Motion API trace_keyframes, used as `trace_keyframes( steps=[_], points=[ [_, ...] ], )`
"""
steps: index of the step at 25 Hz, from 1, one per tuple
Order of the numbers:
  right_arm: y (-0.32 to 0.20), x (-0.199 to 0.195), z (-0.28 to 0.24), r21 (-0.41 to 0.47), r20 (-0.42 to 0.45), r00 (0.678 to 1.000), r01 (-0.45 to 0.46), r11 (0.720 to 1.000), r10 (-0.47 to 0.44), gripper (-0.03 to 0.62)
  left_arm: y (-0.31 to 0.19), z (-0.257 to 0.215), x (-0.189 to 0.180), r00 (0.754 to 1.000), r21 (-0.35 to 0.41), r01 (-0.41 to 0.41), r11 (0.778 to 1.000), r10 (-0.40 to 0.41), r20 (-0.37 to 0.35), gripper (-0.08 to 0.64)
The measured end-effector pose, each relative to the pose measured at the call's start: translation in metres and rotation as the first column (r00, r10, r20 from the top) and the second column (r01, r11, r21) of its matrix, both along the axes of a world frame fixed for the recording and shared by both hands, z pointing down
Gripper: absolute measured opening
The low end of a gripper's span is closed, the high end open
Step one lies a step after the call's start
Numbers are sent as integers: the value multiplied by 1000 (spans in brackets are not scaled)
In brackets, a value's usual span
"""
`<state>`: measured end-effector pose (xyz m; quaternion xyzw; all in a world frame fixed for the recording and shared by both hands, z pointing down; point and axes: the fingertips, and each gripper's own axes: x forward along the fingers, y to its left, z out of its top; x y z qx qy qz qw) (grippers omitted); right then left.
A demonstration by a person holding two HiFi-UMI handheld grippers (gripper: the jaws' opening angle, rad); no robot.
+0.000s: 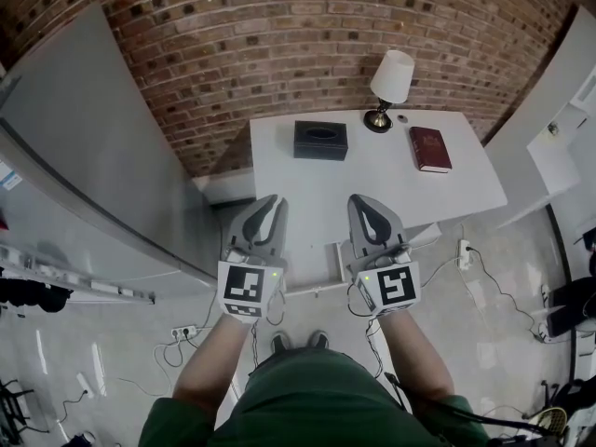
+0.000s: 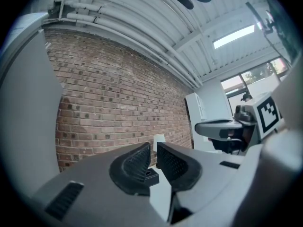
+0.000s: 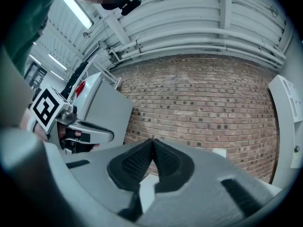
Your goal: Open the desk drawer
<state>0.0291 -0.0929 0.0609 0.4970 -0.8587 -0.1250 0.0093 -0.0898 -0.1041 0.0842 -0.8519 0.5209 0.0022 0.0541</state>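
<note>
Brick wall backed a white desk (image 1: 307,180) carrying a black tissue box (image 1: 320,140), a lamp (image 1: 389,87) and a red book (image 1: 429,148). Both tools hovered level over the desk's near edge. The left gripper (image 1: 272,201) had its jaws a sliver apart with nothing between them, and the right gripper (image 1: 361,200) had its pads pressed together, empty. The drawer (image 1: 317,284) seemed to sit shut below that edge, between the two tools (its handle could not be made out). To reach it well, one tool probably needed to drop below the desktop, spread its jaws before arriving, then pull straight back so the drawer would not bind.
</note>
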Motion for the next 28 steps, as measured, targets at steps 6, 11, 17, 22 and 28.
trace_keyframes(
  steps=[6,11,17,22,28],
  points=[
    [4,6,-1,7,3,1000,10,1000,-10,0,4,-1,7,1000,2,6,1000,-6,6,40],
    [5,11,-1,7,8,1000,19,1000,-19,0,7,-1,12,1000,1,14,1000,-14,12,39],
    [7,17,3,5,13,999,32,999,-32,0,9,1,19,1000,-2,22,1000,-22,18,38],
    [7,22,3,2,18,999,41,999,-41,0,10,2,24,999,-7,31,1000,-31,22,39],
    [6,33,4,2,26,998,50,999,-50,0,11,1,34,999,-6,40,999,-39,25,38]
  ],
)
